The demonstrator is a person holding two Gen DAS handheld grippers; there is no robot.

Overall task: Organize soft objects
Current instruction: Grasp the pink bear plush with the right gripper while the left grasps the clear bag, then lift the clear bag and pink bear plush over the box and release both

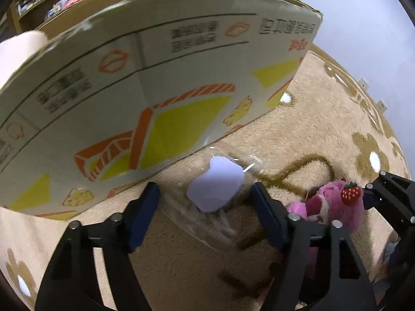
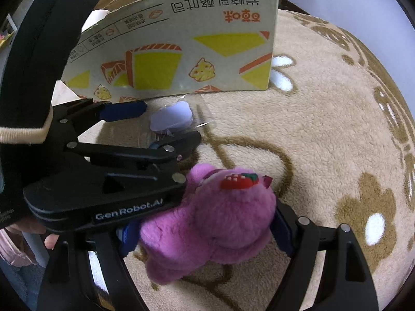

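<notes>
Two grippers: working side by side on the beige rug [image 2: 324, 119].
Box: cardboard box [image 2: 186, 51] standing at the far side.
Right gripper [image 2: 207, 235]: clamping the pink plush [image 2: 207, 223].
Left gripper [image 1: 205, 207]: straddling the clear packet [image 1: 215, 184], half-wide, apparently not pinching.
Risk: slick film probably sliding out; grippers possibly colliding.

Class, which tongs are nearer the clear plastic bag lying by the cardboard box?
Left. The left tongs straddle the clear plastic bag; the right tongs sit apart, gripping the pink plush toy.
</notes>
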